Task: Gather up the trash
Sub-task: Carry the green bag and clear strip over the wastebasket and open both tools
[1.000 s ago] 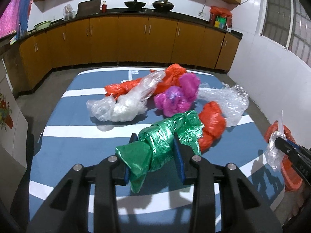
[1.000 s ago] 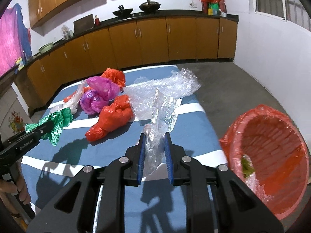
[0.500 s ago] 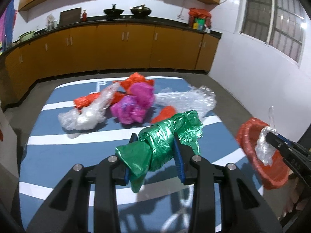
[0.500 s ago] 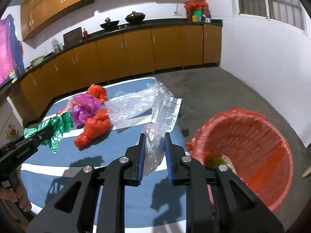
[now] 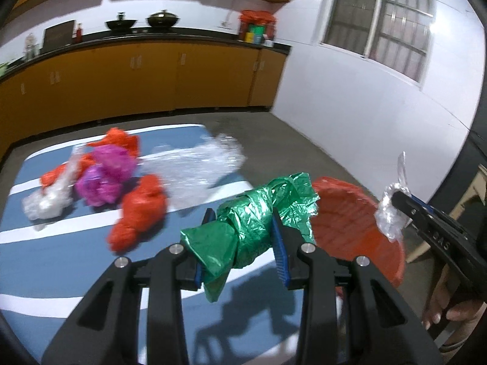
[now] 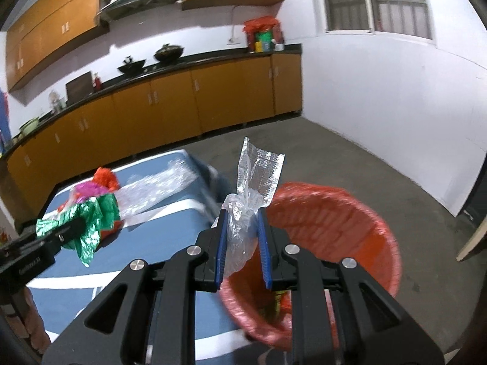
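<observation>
Both loads swing right off the surface [image 5: 61,261]: left gripper [image 5: 243,243] clamping green bag [image 5: 252,228], right gripper [image 6: 242,243] pinching clear wrapper [image 6: 243,228], now nearing the red bin [image 6: 350,228].

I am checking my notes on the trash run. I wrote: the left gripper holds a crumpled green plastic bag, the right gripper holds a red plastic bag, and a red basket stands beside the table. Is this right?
One detail is wrong. The right gripper holds a clear plastic bag, not a red one, as the right wrist view shows. The rest stands: the left gripper holds the crumpled green plastic bag, and the red basket stands beside the table.
</observation>
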Demonstrator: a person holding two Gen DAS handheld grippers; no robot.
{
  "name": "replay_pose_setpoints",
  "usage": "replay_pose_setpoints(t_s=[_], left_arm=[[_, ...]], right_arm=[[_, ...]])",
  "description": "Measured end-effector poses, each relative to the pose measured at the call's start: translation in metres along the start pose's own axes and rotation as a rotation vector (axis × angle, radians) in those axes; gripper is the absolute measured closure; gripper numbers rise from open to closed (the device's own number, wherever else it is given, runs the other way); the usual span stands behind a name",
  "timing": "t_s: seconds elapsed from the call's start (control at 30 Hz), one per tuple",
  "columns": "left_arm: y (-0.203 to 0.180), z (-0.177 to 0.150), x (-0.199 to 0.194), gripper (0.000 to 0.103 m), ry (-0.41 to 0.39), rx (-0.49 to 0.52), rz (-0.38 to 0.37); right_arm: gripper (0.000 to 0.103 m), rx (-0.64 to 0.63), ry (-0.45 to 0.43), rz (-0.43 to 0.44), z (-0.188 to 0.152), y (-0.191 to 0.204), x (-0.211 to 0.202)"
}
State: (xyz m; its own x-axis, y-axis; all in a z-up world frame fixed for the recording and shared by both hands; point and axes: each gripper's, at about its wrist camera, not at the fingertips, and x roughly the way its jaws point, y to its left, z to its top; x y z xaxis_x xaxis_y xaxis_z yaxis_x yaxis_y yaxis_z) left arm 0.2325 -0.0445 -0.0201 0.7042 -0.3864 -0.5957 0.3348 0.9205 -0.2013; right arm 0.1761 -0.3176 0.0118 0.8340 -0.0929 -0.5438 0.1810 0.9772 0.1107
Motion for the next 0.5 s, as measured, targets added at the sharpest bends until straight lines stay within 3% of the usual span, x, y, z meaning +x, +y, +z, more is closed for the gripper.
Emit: replay_pose_setpoints(t_s=[0.5], left_arm=[[-0.076, 0.008, 0.048, 0.067, 0.052, 0.071, -0.134]], right_arm=[[0.083, 0.082, -0.010, -0.087, 0.004, -0.061, -0.002]])
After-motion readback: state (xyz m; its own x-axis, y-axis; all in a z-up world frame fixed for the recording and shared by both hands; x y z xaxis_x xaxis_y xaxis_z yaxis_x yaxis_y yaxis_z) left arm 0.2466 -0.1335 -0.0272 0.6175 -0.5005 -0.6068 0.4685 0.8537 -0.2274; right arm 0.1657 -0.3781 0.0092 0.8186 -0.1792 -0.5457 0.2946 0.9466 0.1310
